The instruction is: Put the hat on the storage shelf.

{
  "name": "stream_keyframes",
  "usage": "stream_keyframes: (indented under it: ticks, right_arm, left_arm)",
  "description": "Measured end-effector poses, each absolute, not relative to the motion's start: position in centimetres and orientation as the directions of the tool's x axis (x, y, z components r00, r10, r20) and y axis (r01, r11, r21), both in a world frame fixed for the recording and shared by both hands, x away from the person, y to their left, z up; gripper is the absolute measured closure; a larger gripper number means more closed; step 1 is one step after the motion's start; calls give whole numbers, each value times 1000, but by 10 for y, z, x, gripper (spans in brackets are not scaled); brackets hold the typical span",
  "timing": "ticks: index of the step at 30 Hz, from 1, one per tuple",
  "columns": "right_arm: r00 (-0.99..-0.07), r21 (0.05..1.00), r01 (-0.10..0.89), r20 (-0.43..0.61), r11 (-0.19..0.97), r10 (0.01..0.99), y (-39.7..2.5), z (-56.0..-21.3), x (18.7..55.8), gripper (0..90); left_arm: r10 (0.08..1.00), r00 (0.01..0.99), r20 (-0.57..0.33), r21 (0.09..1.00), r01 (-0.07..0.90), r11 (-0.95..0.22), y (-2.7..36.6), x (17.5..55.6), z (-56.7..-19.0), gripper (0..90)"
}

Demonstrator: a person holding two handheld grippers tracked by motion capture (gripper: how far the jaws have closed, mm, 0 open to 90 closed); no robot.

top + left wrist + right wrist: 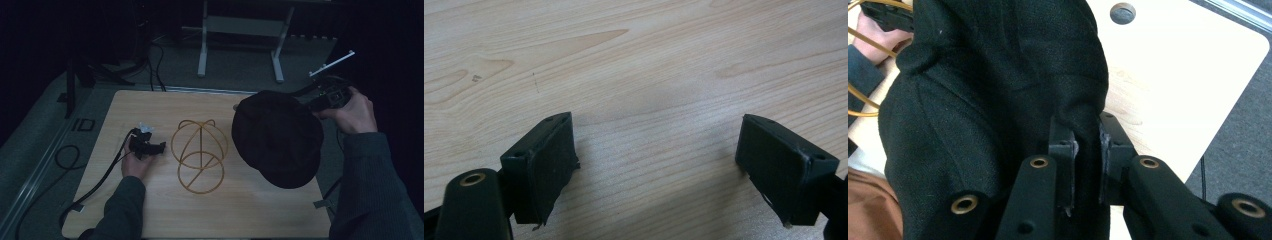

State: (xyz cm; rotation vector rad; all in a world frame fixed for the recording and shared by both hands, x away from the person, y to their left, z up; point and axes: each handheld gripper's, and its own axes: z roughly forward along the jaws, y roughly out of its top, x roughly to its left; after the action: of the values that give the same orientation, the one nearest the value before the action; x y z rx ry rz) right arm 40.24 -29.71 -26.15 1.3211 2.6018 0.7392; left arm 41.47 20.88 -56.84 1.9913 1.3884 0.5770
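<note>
Jaws of the right gripper [1087,150] pinch a fold of the black hat [278,136], held above the wooden table [260,210] at its three o'clock side. Jaws of the left gripper [656,170] stand wide apart with bare tabletop between them, resting near nine o'clock. At centre stands the orange wire hat stand [199,155], just beside the left gripper.
</note>
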Motion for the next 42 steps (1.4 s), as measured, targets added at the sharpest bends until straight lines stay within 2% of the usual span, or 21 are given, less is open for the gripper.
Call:
stream_keyframes:
  ticks: [42]
  right_arm:
    - [-717,542,638,160,546,679,-269,-227,396,803]
  left_arm:
    - [938,346,-5,712,660,-239,209,415,-568,158]
